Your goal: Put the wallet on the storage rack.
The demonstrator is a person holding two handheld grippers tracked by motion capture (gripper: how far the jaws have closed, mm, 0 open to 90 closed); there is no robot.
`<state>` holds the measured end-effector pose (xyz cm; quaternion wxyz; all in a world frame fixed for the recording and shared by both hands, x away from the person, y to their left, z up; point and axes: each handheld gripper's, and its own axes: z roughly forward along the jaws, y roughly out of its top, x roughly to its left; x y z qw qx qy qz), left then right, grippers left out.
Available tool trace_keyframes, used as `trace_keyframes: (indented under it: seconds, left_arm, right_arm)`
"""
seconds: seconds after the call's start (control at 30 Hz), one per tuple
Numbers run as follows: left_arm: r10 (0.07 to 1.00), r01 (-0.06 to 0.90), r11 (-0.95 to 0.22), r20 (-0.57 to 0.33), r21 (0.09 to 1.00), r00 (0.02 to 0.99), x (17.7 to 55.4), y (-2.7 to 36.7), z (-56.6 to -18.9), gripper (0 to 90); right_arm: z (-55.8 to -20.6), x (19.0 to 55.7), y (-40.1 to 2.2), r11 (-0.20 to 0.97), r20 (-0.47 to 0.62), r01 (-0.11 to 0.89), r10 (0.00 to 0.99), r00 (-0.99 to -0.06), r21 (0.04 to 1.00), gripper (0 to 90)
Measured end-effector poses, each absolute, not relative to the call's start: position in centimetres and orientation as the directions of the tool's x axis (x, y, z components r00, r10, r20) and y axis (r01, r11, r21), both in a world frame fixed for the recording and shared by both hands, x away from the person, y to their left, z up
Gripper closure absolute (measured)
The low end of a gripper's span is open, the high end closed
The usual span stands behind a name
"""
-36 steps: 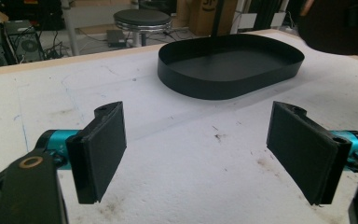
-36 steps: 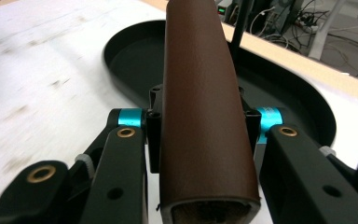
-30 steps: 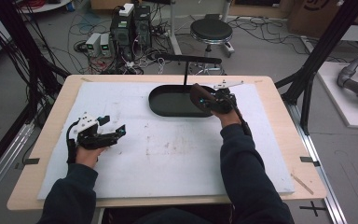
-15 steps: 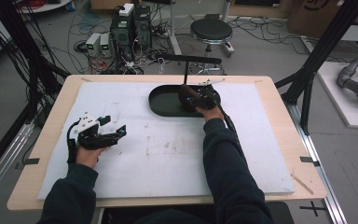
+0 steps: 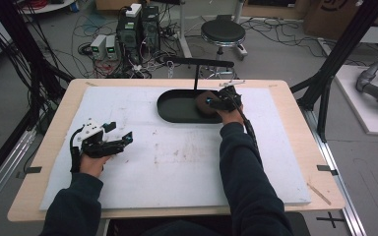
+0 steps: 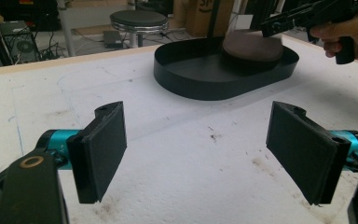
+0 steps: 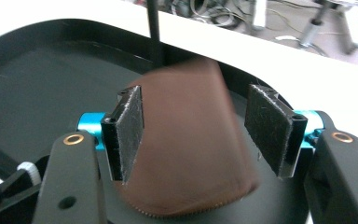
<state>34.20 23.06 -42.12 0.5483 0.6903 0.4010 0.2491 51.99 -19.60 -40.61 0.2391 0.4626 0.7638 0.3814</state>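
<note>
Table (image 5: 295, 147): light wood top, covered by a large white mat.
White mat (image 5: 177, 162): stained near the middle, spread over most of the table.
Black tray (image 5: 177, 105): oval, shallow, at the far side of the mat, right of centre; thin black post rising behind it.
Brown pouch (image 7: 191, 140): flat, leather-like, lying inside the tray at its right end; blurred at the far edge in the right gripper view; seen as a dark brown slab in the tray (image 6: 251, 46) from the left gripper view.
Right gripper (image 7: 196, 135): over the right end of the tray, pointing down at the pouch; jaws just opened, released, standing either side of the pouch with a gap at the right pad, pouch between them but not pinched.
Left gripper (image 6: 214, 154): low over the bare mat at the near left, well apart from the tray; jaws spread wide, nothing between them.
</note>
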Motion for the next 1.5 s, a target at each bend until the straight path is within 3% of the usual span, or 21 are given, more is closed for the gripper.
trace_keyframes:
  seconds: [0.23,0.43,0.53,0.63,0.7,0.87,1.03,1.5]
  left_arm:
    - [0.828,0.28,-0.072,-0.099,0.957,0.551,34.2,23.2,-42.1,20.1]
    - [0.826,0.273,-0.063,-0.103,0.96,0.554,34.3,23.4,-42.0,19.5]
    - [0.827,0.27,-0.061,-0.102,0.961,0.553,34.4,23.6,-41.8,17.6]
    - [0.833,0.262,-0.057,-0.099,0.963,0.544,34.4,23.8,-41.6,17.6]
    - [0.831,0.259,-0.054,-0.1,0.964,0.547,34.5,23.9,-41.5,17.5]
    - [0.831,0.237,-0.056,-0.086,0.97,0.549,34.6,23.8,-41.2,17.6]
    - [0.831,0.223,-0.062,-0.074,0.973,0.552,34.7,23.7,-41.1,17.6]
    - [0.824,0.202,-0.089,-0.042,0.975,0.564,34.2,23.3,-40.9,17.0]
  right_arm:
    - [-39.8,51.6,-21.2,0.274,0.001,0.543,0.892,-0.451,0.794,37.9]
    - [-38.1,49.7,-22.9,0.321,0.056,0.547,0.825,-0.563,0.773,29.1]
    - [-37.1,47.2,-24.2,0.354,-0.008,0.449,0.793,-0.609,0.82,27.5]
    - [-36.6,45.2,-25.6,0.33,0.037,0.443,0.767,-0.641,0.833,24.4]
    - [-36.4,42.5,-27.1,0.369,-0.018,0.405,0.756,-0.654,0.837,21.5]
    - [-37.1,39.3,-28.9,0.396,-0.087,0.361,0.766,-0.637,0.845,20.7]
    - [-39.1,36.5,-31.3,0.371,-0.085,0.354,0.784,-0.615,0.858,20.4]
    - [-39.7,35.3,-32.2,0.358,-0.098,0.347,0.805,-0.585,0.867,20.3]
